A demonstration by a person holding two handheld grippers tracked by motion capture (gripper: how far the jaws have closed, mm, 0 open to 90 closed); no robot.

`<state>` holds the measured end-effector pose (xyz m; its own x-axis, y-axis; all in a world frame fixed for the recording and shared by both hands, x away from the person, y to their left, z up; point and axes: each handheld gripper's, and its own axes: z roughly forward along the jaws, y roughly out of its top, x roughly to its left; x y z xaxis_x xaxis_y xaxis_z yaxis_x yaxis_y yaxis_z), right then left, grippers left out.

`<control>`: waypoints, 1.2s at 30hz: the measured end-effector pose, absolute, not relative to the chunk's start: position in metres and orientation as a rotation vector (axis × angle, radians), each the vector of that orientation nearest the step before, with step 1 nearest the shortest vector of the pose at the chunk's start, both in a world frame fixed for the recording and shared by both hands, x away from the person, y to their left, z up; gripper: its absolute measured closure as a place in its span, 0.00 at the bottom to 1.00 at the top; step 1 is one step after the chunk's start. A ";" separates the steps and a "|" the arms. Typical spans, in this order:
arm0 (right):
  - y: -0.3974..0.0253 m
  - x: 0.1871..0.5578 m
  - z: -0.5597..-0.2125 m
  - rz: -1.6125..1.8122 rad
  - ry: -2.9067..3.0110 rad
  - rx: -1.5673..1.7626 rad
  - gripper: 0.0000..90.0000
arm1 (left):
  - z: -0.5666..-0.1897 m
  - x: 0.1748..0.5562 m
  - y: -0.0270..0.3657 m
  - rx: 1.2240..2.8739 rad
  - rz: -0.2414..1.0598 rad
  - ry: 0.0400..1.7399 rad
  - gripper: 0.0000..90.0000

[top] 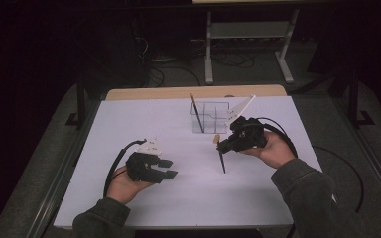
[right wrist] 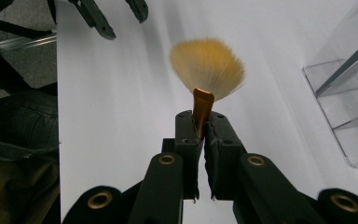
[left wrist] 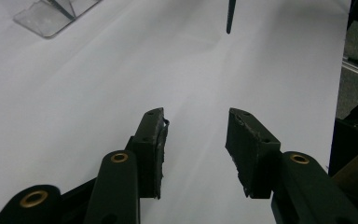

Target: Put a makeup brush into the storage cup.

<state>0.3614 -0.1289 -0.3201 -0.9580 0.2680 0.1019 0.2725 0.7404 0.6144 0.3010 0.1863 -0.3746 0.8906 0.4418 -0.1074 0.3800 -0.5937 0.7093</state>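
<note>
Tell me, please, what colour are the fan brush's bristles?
Pale golden tan bristles, above a copper-orange ferrule; clearest in the right gripper view.

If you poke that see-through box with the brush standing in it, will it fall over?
Probably it slides before it tips: the clear box sits flat on the white table and looks thin-walled, so likely light. The tall brush leaning in its corner may wobble or swing. The right tool, shut on a fan brush, is nearest to it.

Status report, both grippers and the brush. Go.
Left gripper open, empty, over the table. Right gripper shut on fan brush. Clear organizer beyond, one brush inside. Nothing in the way.
</note>
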 end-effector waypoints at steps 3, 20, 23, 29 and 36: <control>-0.130 0.362 -0.320 -1.040 -2.920 -0.461 0.92 | -0.375 0.300 0.192 2.262 0.106 0.598 0.60; -0.131 0.370 -0.317 -1.030 -2.925 -0.477 0.92 | -0.383 0.292 0.212 2.240 0.134 0.630 0.49; -0.132 0.372 -0.317 -1.021 -2.923 -0.491 0.92 | -0.383 0.291 0.216 2.224 0.136 0.648 0.47; -0.135 0.377 -0.314 -1.006 -2.942 -0.497 0.92 | -0.384 0.291 0.223 2.216 0.156 0.664 0.41; -0.136 0.382 -0.313 -0.988 -2.951 -0.506 0.92 | -0.387 0.289 0.230 2.189 0.165 0.690 0.37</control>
